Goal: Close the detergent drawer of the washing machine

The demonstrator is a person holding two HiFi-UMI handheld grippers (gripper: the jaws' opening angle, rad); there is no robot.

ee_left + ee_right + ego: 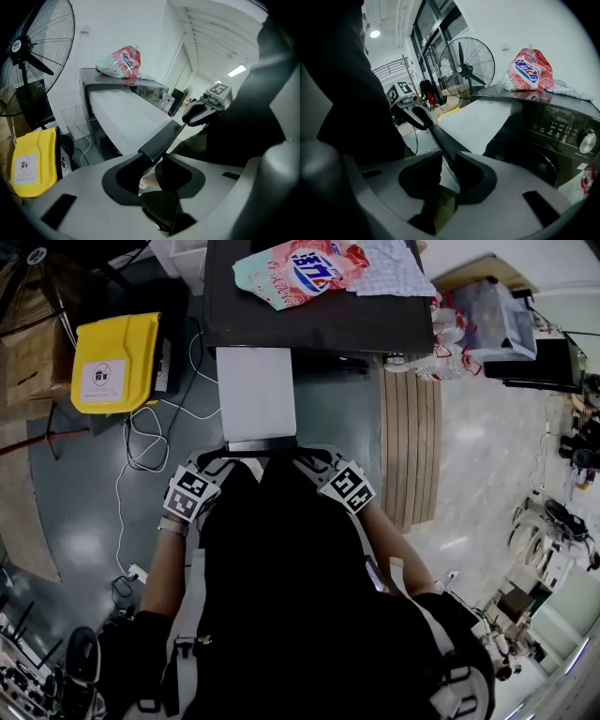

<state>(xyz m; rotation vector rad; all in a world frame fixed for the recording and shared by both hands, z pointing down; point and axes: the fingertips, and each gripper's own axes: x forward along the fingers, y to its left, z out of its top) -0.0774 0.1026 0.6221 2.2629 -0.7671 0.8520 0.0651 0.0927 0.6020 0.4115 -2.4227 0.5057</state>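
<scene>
A white, flat pulled-out drawer (pixel 255 395) with a dark front edge (pixel 261 443) sticks out from the dark, boxy washing machine (pixel 319 324) toward the person. Each hand holds a grey two-jaw claw at that front edge.

The left claw (pixel 225 457) grasps the edge near its left end. In the left gripper view the dark strip (pixel 164 138) runs between the half-spread jaws of the left claw (pixel 157 161) and meets both.

The right claw (pixel 298 458) is at the edge's right end. In the right gripper view the jaws of the right claw (pixel 445 168) stand narrowly apart with the edge (pixel 443 140) wedged in the gap, seemingly touching both sides.

A pink-and-red detergent bag (pixel 300 268) lies on the machine's top beside a pale cloth (pixel 394 273). A yellow plastic bin (pixel 112 362) sits on the floor left of the drawer.
</scene>
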